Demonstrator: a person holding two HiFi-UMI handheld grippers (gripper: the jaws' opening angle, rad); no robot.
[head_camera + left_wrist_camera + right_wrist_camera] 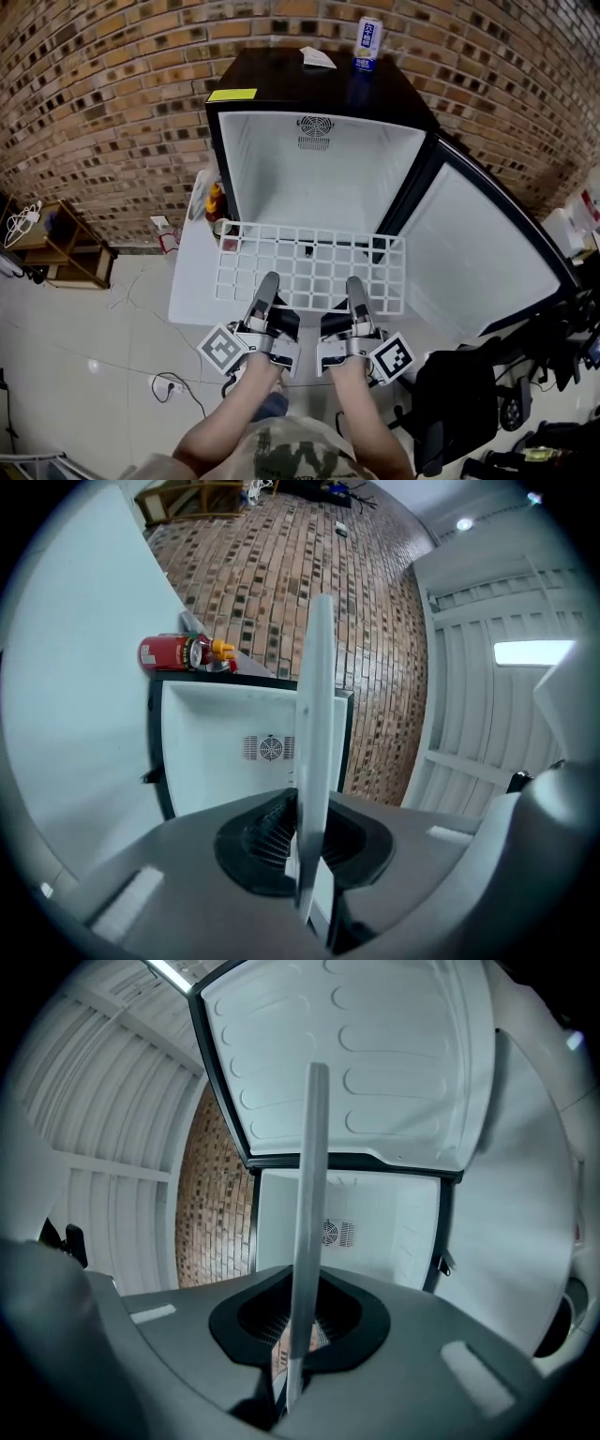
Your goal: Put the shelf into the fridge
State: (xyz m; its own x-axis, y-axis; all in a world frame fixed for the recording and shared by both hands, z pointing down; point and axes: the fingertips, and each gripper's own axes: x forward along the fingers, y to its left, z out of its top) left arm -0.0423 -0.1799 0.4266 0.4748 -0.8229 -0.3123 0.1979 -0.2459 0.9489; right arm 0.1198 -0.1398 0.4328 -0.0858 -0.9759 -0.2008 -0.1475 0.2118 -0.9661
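Head view: left gripper (269, 281), right gripper (355, 283) clamp white wire-grid shelf (314, 255) before open black fridge (272, 169); next, slide it in level.

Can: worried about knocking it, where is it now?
Head view: the can stands on the fridge top, right of a paper scrap.

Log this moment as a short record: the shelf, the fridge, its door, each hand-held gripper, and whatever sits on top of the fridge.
shelf: white wire grid, held roughly flat, far edge at the fridge opening, not yet seated
fridge: small, black outside, white inside, fan grille on the back wall
door: swung wide open to the right
left hand-held gripper: shut on the shelf's near edge
right hand-held gripper: shut on the same edge
on top: can standing upright, paper slip beside it
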